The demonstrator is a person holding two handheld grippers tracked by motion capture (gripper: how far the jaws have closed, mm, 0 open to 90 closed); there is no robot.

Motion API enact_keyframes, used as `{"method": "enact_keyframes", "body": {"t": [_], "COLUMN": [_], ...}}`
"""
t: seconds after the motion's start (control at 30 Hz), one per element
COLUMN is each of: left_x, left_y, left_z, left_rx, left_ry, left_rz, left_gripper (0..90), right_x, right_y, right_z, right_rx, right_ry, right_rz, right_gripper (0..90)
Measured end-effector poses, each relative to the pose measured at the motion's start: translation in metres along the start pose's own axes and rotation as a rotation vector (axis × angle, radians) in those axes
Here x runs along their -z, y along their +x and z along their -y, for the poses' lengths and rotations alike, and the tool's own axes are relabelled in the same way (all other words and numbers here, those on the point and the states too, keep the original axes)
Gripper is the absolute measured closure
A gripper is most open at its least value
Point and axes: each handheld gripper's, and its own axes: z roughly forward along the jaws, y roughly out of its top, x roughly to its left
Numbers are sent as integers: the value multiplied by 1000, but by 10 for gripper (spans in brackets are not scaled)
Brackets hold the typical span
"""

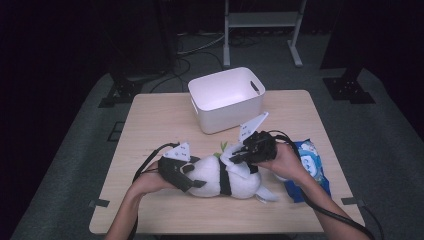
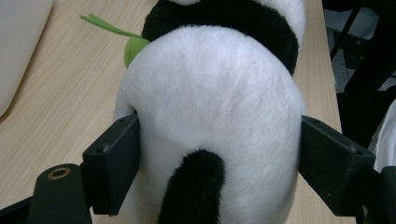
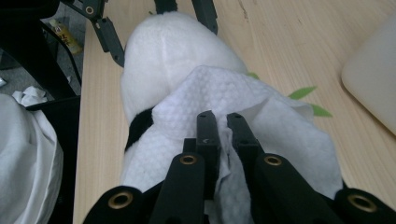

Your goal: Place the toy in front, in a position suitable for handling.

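the left tool (image 2: 219,154) hugs the panda toy (image 1: 220,176) lying at 6 o'clock on the surface (image 1: 150,125), the right tool (image 3: 219,122) pinches a white wipe (image 3: 261,107) on it, so wiping looks half done.

White bin (image 1: 227,100) at table (image 1: 150,125) back, blue wipes pack (image 1: 310,167) rt edge

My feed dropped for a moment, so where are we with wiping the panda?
Done: a wipe is out of the blue pack and the left gripper clamps the panda's rear, steadying it. In hand: the right gripper pinches the wipe against the toy's upper body. Left, probably: finishing the wiping and perhaps moving things to the empty white bin.
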Motion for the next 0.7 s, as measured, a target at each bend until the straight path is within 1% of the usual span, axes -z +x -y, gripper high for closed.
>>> {"method": "enact_keyframes", "body": {"t": [0.2,0.27,0.33,0.47,0.6,0.7], "left_x": [0,0,1,3,4,5], "left_y": [-1,-1,0,1,0,0], "left_z": [0,1,1,0,-2,-4], "left_rx": [-11,-10,0,16,23,45], "left_ry": [0,-2,-1,-2,-1,-9], "left_rz": [3,5,5,21,38,52], "left_gripper": [193,193,192,177,168,148], "right_x": [-18,-24,-28,-25,-22,-22], "right_y": [-1,-1,-1,-3,1,5], "right_z": [-14,-18,-21,-18,-11,-7], "right_rx": [1,6,16,8,2,1], "right_ry": [12,15,25,24,20,8], "right_rz": [-31,-35,-31,-30,-39,-41], "right_gripper": [847,846,844,845,845,845]}}
